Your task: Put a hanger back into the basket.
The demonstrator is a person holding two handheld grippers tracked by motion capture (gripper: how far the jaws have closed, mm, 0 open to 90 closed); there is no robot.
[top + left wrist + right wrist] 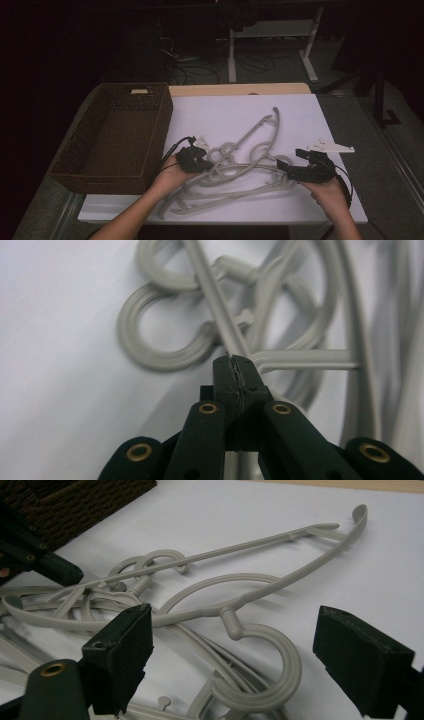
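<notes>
White tabletop (300, 115) under dim light: the left gripper (235, 362) is clamped on a thin bar of the tangled grey plastic hangers (240, 165); the right gripper (232, 655), jaws wide apart, hovers over their hooks.

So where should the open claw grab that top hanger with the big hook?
Probably the straight neck just above the hook of the top hanger, coming down from above. The right claw is open and already straddles that spot. The neck is thin and lies on top of the tangled pile, so nothing blocks it. The left claw is shut on another hanger's thin bar.
</notes>
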